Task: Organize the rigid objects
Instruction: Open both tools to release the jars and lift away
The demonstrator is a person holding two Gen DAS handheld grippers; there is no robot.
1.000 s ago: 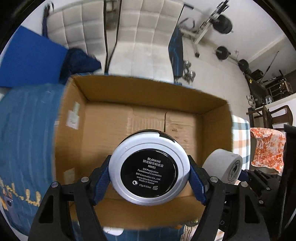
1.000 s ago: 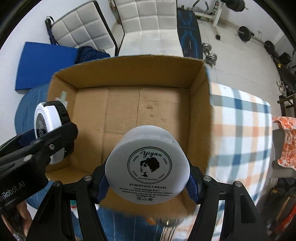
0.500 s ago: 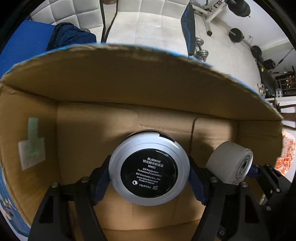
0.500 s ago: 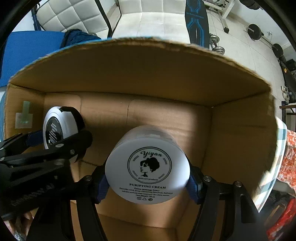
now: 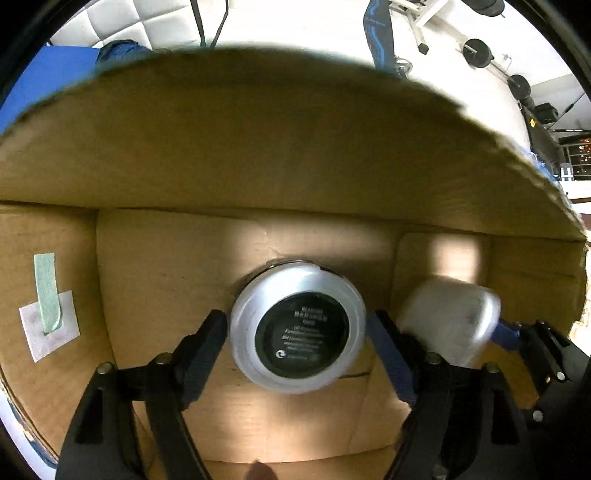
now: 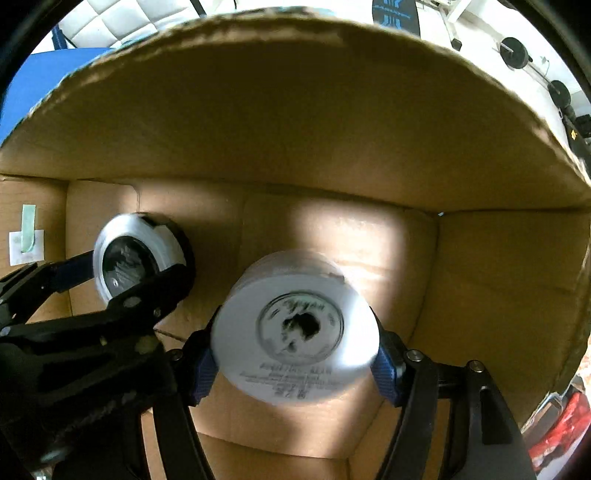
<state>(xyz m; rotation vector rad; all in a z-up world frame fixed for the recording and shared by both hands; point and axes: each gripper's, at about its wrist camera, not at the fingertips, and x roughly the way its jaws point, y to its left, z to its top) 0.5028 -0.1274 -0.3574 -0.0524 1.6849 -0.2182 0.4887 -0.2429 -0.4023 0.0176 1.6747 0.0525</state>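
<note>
Both grippers are deep inside a cardboard box point(image 5: 258, 147); its far wall also shows in the right wrist view point(image 6: 295, 129). My left gripper point(image 5: 297, 328) has spread its jaws: gaps show on both sides of the silver compact with a black label point(image 5: 297, 328), which is blurred and low over the box floor. The compact also shows in the right wrist view point(image 6: 136, 258). My right gripper point(image 6: 295, 354) still touches the white cream jar point(image 6: 295, 332) with both blue pads point(image 6: 201, 373). The jar is blurred; it also shows in the left wrist view point(image 5: 448, 321).
A white sticker with green tape point(image 5: 48, 306) is on the box's left wall. Beyond the box rim are white padded chairs point(image 5: 122, 22), a blue mat point(image 5: 44, 77) and gym weights point(image 5: 480, 55) on a pale floor.
Both grippers have sunk deeper into the box. The left jaws have opened away from the compact, which is dropping. The jar is blurred with motion.
</note>
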